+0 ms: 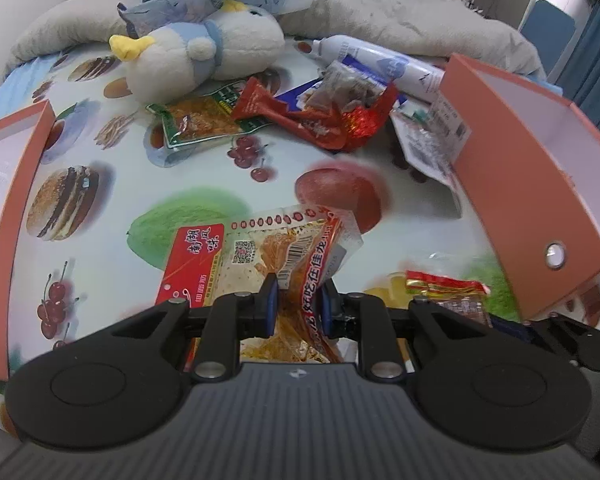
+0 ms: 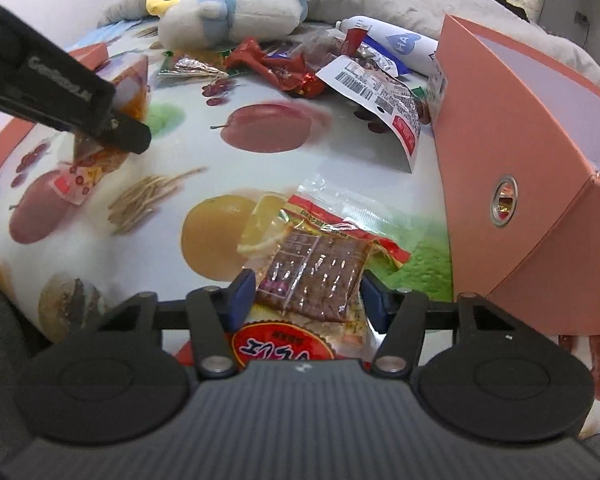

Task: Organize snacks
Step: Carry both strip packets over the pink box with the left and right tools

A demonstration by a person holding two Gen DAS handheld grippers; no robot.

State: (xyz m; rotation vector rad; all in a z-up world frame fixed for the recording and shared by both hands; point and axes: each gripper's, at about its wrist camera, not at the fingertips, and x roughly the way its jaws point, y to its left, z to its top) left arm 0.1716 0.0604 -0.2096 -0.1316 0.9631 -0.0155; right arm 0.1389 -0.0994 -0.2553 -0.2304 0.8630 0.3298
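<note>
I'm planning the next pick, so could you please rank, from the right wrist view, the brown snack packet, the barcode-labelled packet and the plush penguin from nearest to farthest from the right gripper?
1. The brown snack packet, lying between the right gripper fingers.
2. The barcode-labelled packet, mid-table, beside the pink box.
3. The plush penguin, at the far edge, left of centre.

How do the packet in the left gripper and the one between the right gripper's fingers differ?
The noodle packet is pinched in the left gripper and lifted, hanging crumpled; the brown-slab packet lies flat on the cloth, with the right gripper straddling it. Noodle contents are orange shreds; the other's are dark slabs. Both are clear with red print.
</note>
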